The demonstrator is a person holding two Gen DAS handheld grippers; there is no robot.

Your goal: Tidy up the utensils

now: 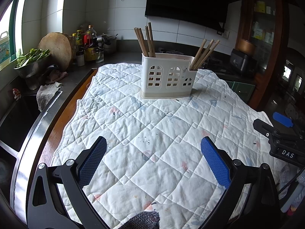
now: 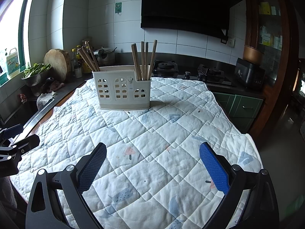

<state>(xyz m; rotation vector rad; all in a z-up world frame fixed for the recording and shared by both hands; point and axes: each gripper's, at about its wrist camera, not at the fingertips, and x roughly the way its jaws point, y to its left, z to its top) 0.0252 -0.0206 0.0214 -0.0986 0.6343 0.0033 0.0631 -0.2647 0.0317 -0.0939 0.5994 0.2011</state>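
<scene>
Covering most of both views, a white quilted cloth (image 1: 152, 133) printed with small blue and pink figures lies over a wooden table (image 1: 57, 129), whose brown edge shows along the left of the left wrist view. Upper centre of each frame, a cream plastic utensil holder (image 1: 167, 76) with arched window cut-outs stands upright on the cloth. One bunch of wooden chopsticks (image 1: 145, 40) leans in its left end compartment, and a second chopstick bunch (image 1: 205, 54) stands in its lower right end compartment; the middle section looks empty from here. At the left edge of the left wrist view, a steel sink (image 1: 17, 120) sits below a metal bowl of leafy greens (image 1: 32, 61), with a round wooden chopping board (image 1: 56, 49) behind it.

Along the bottom of each frame, the left gripper (image 1: 153, 159) and the right gripper (image 2: 152, 164) hover over bare cloth, each spread wide with blue pads apart and nothing between them, well short of the holder.
</scene>
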